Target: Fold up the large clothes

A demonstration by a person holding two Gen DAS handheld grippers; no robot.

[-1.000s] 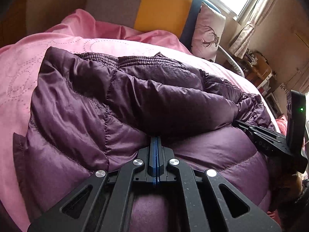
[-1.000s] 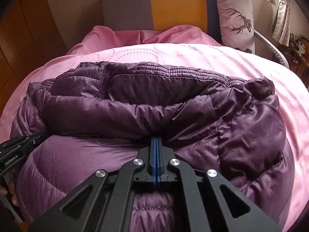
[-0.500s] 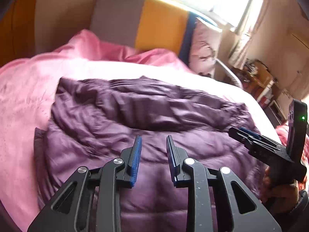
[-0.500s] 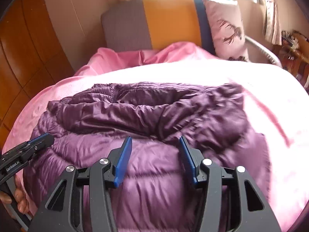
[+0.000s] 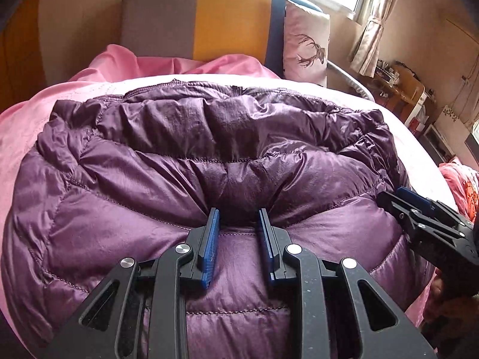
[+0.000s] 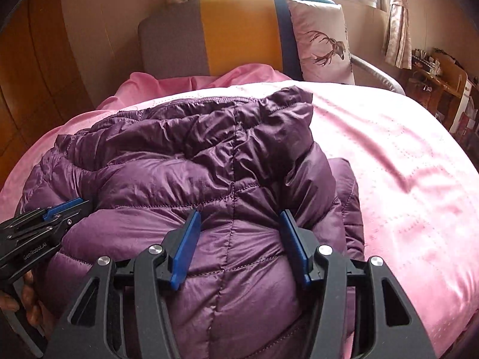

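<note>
Pink quilted bedspread (image 6: 404,179) carried folded purple puffy down jacket (image 5: 209,155), lying mid-bedspread. My left gripper (image 5: 238,218) stood parted over jacket's near edge, released. My right gripper (image 6: 239,218), beside it, was opening, jacket bulging between pads, ungripped.

I saw a bed with a pink quilted bedspread (image 6: 404,155); a purple down jacket (image 5: 209,155) lay folded on it, a deer-print pillow (image 6: 323,42) beyond the jacket.
</note>
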